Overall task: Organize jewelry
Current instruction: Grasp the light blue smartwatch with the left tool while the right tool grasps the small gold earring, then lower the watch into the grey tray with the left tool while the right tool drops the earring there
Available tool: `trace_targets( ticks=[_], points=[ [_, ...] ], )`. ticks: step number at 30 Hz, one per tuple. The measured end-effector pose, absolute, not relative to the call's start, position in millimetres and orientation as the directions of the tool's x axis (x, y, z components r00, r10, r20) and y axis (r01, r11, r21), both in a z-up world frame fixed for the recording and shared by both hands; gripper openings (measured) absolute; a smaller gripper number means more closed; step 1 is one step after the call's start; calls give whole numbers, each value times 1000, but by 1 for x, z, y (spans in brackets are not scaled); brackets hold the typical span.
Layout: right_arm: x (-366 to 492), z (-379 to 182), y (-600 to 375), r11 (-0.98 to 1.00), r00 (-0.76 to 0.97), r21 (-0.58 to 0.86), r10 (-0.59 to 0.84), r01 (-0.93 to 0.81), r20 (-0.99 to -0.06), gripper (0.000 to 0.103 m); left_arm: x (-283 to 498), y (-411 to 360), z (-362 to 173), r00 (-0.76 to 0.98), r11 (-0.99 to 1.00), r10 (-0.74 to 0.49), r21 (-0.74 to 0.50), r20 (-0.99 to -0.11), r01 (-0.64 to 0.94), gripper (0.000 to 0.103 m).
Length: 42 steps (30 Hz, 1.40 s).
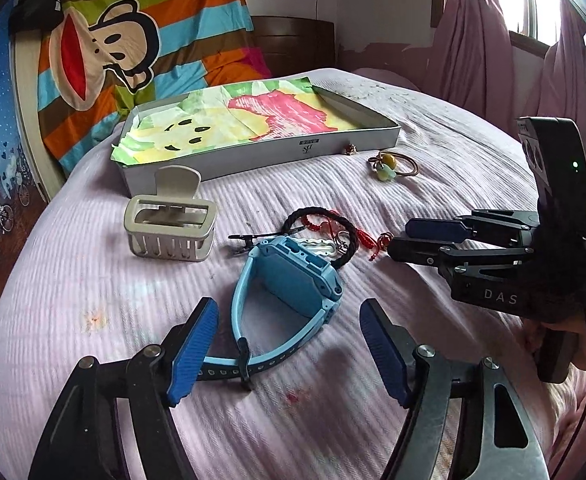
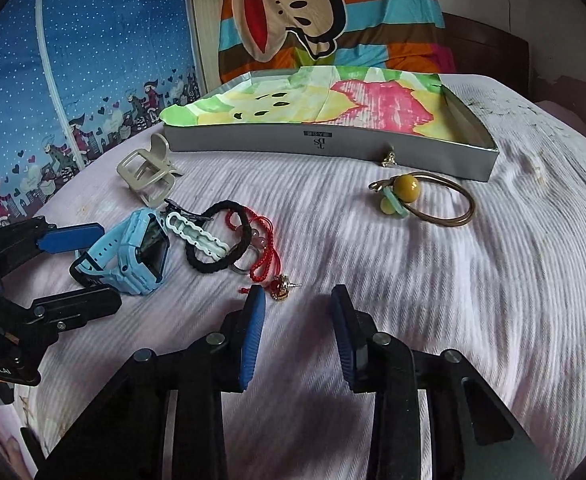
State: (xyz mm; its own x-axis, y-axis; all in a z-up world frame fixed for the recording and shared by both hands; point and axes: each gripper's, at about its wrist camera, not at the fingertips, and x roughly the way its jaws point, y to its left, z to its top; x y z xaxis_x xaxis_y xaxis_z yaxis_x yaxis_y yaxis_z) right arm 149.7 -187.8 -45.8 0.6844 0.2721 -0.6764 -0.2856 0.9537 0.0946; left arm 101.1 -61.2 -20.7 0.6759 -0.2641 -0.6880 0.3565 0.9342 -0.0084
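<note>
Left wrist view shows the left gripper (image 1: pixel 289 350) with its jaws spread wide around the strap of a blue watch (image 1: pixel 293 276) on the pink bed cover (image 1: pixel 93 280). Nothing is pinched. Right gripper (image 2: pixel 297 328) has its jaws apart too, just beside a tiny red earring (image 2: pixel 281 292). A gray box (image 2: pixel 333 142) sits near the bed's far edge.

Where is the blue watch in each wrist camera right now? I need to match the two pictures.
Left wrist view: the blue watch lies at centre, just ahead of the left gripper, its strap loop between the open jaws.
Right wrist view: the watch is at left, between the other gripper's fingers.
Shared landmark: the grey box with colourful paper lies behind it in both.
</note>
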Motion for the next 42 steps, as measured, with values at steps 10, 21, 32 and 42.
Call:
trace_targets(
  ticks=[10,21,32,42],
  points=[
    [159,-51,-181,936,653,101,310,-337,-691,17,116,-60,-24,651,934,-279,-42,-706,355,50],
    [157,-49,-181,932,659,117,327,-342,-677,10,111,-57,-24,656,926,-313,-67,-687,372,36],
    [143,-33,-181,927,702,101,341,-361,-625,10,96,-51,-16,693,913,-360,-82,-625,400,27],
    [136,-26,-184,923,723,116,363,-368,-588,10,90,-43,2,712,893,-432,-156,-553,421,25]
  ],
)
